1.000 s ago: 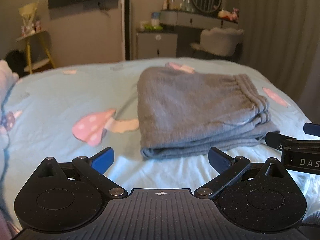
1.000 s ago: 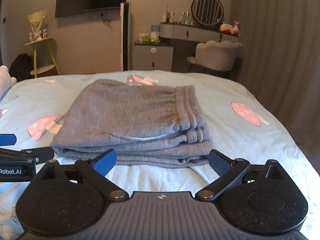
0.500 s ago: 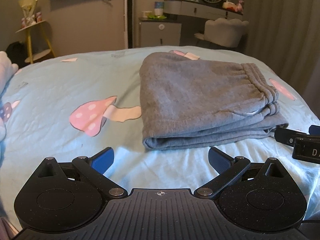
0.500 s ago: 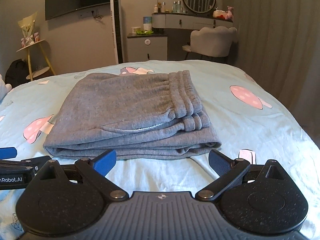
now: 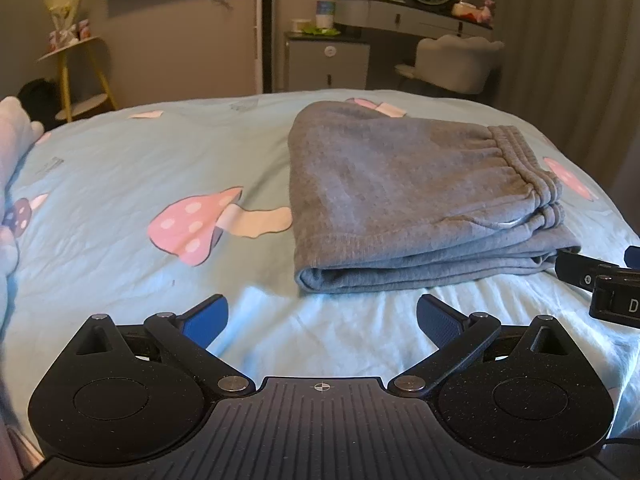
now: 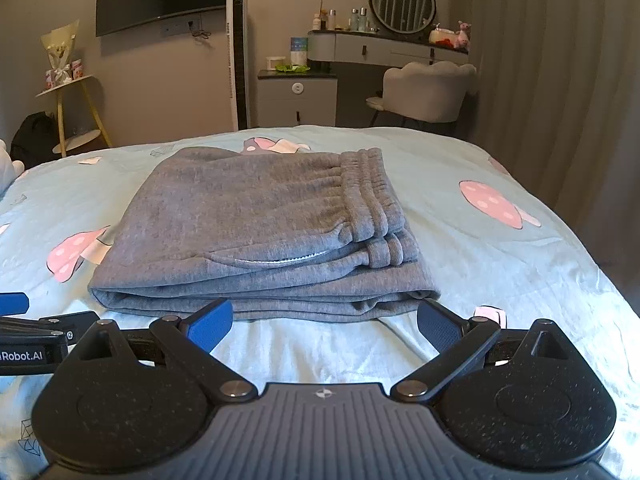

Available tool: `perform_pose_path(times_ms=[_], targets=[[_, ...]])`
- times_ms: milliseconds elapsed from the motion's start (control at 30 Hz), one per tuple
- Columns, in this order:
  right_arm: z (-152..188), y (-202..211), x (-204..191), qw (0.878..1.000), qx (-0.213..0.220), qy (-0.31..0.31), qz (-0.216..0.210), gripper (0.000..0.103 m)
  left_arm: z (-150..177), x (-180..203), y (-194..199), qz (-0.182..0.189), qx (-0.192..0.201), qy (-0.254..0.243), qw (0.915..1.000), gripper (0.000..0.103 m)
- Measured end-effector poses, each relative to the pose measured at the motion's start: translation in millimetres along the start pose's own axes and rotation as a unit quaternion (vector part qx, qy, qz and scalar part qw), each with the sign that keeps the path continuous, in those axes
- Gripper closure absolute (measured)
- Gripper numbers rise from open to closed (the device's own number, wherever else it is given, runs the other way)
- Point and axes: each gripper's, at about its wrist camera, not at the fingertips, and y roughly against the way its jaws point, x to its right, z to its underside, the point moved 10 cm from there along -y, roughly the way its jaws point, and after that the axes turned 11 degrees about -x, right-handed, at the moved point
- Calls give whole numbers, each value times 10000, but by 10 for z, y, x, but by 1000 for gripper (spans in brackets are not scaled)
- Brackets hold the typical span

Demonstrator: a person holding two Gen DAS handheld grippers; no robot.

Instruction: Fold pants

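The grey pants (image 5: 404, 196) lie folded into a flat stack on the light blue bedsheet (image 5: 140, 152), elastic waistband on the right side. In the right wrist view the pants (image 6: 256, 232) sit straight ahead, their near folded edge just beyond the fingers. My left gripper (image 5: 322, 318) is open and holds nothing, hovering short of the stack's near left corner. My right gripper (image 6: 325, 322) is open too, with nothing between its fingers, a little back from the pants. Each gripper shows at the edge of the other's view.
The bedsheet carries pink mushroom prints (image 5: 200, 224). Beyond the bed stand a grey cabinet (image 6: 297, 94), a dressing table with a round mirror (image 6: 402, 2), a padded chair (image 6: 430, 90) and a yellow side table (image 6: 70, 108). A curtain (image 6: 560, 80) hangs at the right.
Both grippers have drawn back and risen slightly from the folded pants, which now lie a bit farther off. The pants have not moved. Both stayed open.
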Motion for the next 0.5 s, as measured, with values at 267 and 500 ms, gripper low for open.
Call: perform_pose_path(times_ms=[267,500], targets=[[6,-5,14,10000,-32,-52,-16,4,16,7,11,17,-26,3,10000,0],[19,-28,27,9999,-94,-106,-33,4,24,37,-5,28,-53,-30,10000,0]])
